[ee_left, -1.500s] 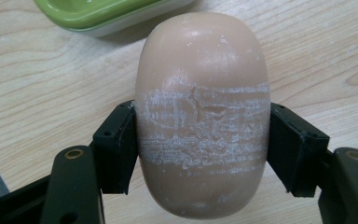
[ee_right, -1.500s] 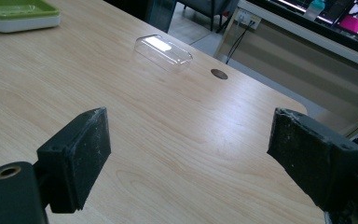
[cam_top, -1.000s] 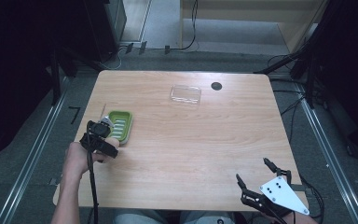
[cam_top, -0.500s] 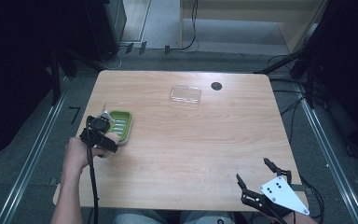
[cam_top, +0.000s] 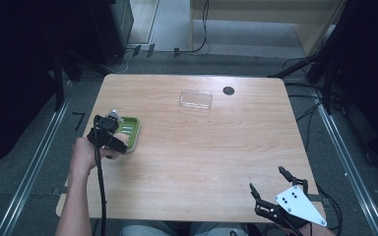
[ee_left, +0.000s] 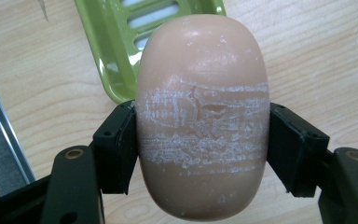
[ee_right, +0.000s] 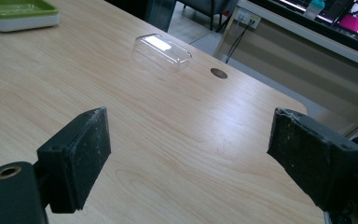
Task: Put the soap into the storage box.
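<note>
Since a second ago the left gripper point(ee_left: 200, 154) has drifted slightly outward toward the tabletop point(cam_top: 216, 147) edge, clamped on the bar of soap point(ee_left: 201, 116), now just off the near edge of the green soap dish point(ee_left: 116, 51). Its flaky, slick sides could let it slip out. Right gripper point(ee_right: 191, 158) waits open, unmoved, well apart from the clear lid point(ee_right: 163, 51)
</note>
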The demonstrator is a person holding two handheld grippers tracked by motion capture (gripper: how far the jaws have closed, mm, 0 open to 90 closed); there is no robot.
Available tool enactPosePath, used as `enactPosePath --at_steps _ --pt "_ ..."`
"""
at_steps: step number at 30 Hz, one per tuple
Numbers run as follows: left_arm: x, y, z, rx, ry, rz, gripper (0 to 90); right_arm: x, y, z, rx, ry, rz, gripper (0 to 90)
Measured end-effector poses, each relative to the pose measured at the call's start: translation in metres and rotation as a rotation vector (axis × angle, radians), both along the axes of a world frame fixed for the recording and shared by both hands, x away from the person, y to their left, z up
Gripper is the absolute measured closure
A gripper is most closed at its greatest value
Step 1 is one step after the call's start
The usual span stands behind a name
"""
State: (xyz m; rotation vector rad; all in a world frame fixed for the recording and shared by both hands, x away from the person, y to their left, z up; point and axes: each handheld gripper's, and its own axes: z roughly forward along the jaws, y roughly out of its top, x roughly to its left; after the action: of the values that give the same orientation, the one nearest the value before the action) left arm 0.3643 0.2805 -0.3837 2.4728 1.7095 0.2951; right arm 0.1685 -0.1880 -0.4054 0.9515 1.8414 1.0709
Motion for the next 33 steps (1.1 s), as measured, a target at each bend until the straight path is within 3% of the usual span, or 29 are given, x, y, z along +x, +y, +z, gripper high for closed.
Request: enactPosePath --at_steps 9,33 --pt "0.012 -0.003 -0.001 -0.009 0.008 -0.004 33.8 0.000 0.000 0.000 -0.002 0.004 0.001 13.3" --pt "0.032 0.008 -0.004 -0.016 -0.024 0.023 33.8 -0.001 -0.002 -0.001 -0.004 0.010 -0.005 13.3"
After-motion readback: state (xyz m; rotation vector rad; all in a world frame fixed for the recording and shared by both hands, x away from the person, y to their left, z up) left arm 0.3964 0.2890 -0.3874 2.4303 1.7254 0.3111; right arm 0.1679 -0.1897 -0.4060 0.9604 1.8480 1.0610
